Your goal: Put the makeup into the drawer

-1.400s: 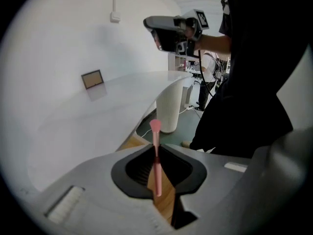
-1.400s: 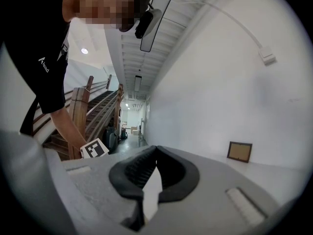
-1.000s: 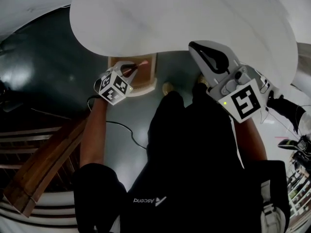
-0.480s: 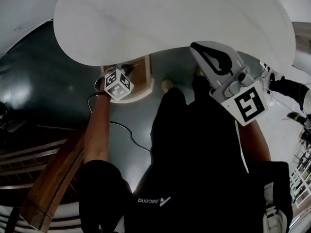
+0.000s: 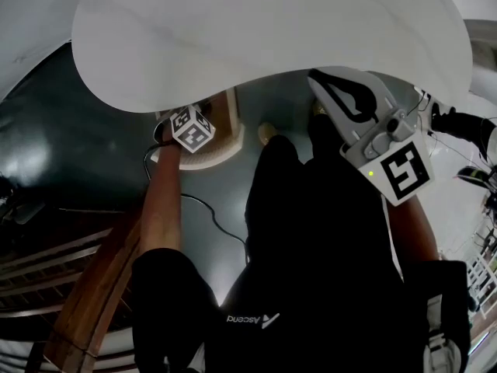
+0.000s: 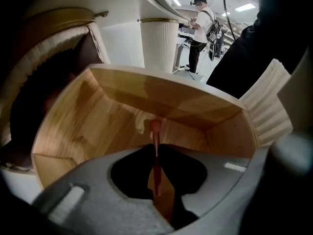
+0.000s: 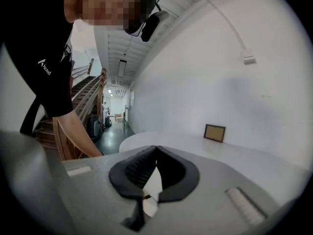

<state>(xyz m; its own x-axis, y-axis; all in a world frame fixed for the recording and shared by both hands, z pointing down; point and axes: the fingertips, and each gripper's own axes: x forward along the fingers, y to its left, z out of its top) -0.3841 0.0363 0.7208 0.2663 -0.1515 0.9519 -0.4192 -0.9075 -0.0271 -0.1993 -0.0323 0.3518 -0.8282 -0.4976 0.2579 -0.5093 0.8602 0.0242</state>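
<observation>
A thin red makeup pencil stands clamped between the jaws of my left gripper, its tip hanging over the floor of the open wooden drawer. In the head view only that gripper's marker cube shows, at the edge of the white table top, with the drawer partly hidden below it. My right gripper is held up at the right, away from the drawer. Its jaws meet at the tips with nothing in them.
A white fluted pedestal stands behind the drawer, and a person is far off in the room. A cable lies on the dark floor. Wooden stairs run along the left. A small picture frame leans on the table.
My left gripper has sunk toward the drawer with the pencil, and its jaws have gone under the table's edge in the head view. The right gripper has hardly shifted.
</observation>
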